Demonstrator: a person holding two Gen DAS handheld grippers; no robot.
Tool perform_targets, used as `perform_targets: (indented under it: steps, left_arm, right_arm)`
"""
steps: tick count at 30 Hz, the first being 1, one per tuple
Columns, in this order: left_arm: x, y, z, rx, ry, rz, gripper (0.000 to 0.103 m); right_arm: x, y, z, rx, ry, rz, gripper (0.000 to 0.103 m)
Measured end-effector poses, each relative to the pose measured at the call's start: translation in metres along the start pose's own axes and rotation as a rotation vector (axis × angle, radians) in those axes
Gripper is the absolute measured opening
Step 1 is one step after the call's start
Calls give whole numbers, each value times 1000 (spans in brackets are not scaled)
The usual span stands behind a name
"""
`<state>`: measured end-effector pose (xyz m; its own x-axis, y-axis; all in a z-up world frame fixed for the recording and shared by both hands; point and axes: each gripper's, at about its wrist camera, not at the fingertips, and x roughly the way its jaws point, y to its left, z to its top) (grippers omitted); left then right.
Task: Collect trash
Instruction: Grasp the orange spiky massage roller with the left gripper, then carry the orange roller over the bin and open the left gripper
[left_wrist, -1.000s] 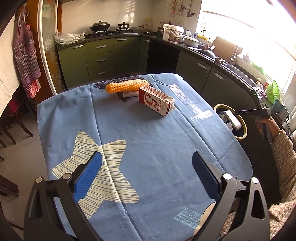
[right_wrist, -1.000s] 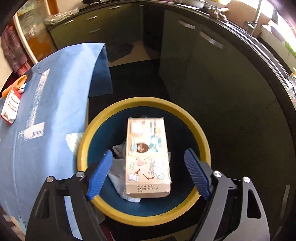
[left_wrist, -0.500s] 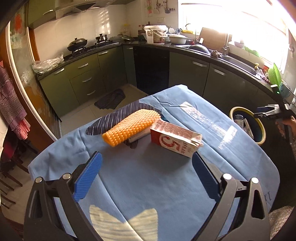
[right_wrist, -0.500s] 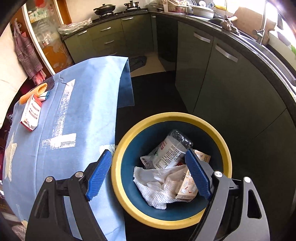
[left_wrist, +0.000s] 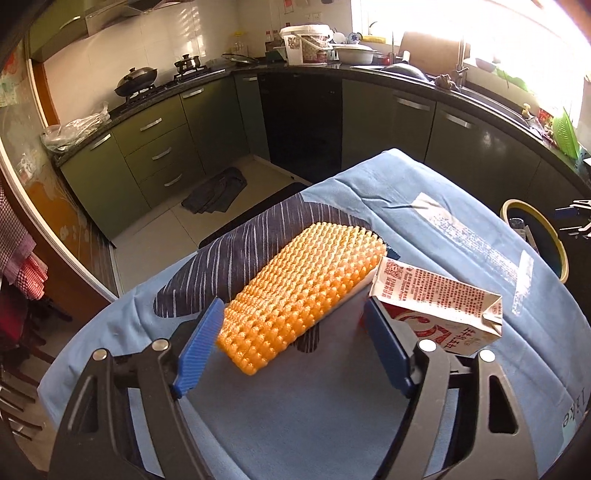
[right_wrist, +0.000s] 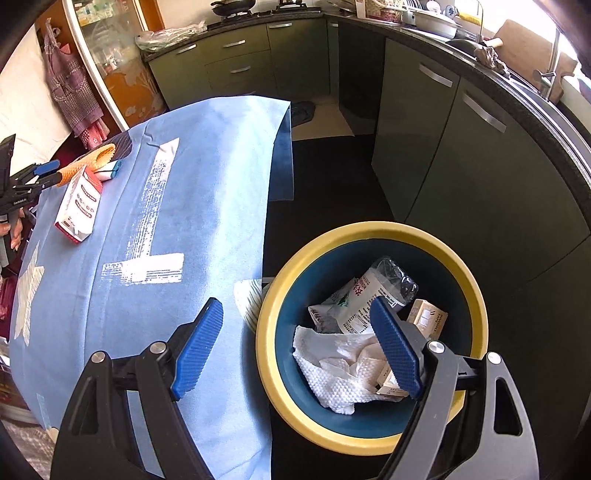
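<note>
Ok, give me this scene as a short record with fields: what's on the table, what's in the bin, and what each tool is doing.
table: blue cloth; orange brush and carton side by side
bin: yellow rim, beside the table; holds paper towel, bottle, small cartons
left tool: jaws have just been closing, brush end between them, pads not yet pressing
right tool: open, nothing held, over the bin's edge

The milk carton (left_wrist: 439, 314) crowds the orange sponge's (left_wrist: 299, 291) right side, perhaps touching; its left stays clear.
</note>
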<state>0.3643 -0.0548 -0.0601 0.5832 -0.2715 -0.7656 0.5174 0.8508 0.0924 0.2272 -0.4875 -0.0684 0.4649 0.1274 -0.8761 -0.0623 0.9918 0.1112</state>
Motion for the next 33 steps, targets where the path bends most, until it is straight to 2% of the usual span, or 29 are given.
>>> perform_targets:
  steps: [3,10,11,13,14,15,16,26,33]
  left_arm:
    - [6,2,-1,17,22,-9,57]
    - [14,3,-9,51,49,3,55]
    - [14,3,-10,52,50,5,51]
    - [12,3,-12,48,57,4,37]
    - [10,3,-13,47,53,5,34]
    - [7,3,-14,49,51,3,23]
    - [5,2,-15,48,50,4,17]
    - [-54,-16,-18,44,-23,21,14]
    - [-118,-72,-16,103,-75,-14,14]
  right_arm:
    - [1,1,1,2,7,7,81]
    - [1,7,3,-9,7,16,81]
    - [0,8,3,-10,5,19,81]
    - [-2,10,4,-14,-1,22,81]
    - [-3,11,4,-16,-2,24,81]
    - [-4,13,4,-18,-4,27,81]
    - [-5,14,4,-20,-6,29,81]
    - [-28,24,-10,-40,-42,56,81]
    - [-59,21,-37,-23,-98,70,81]
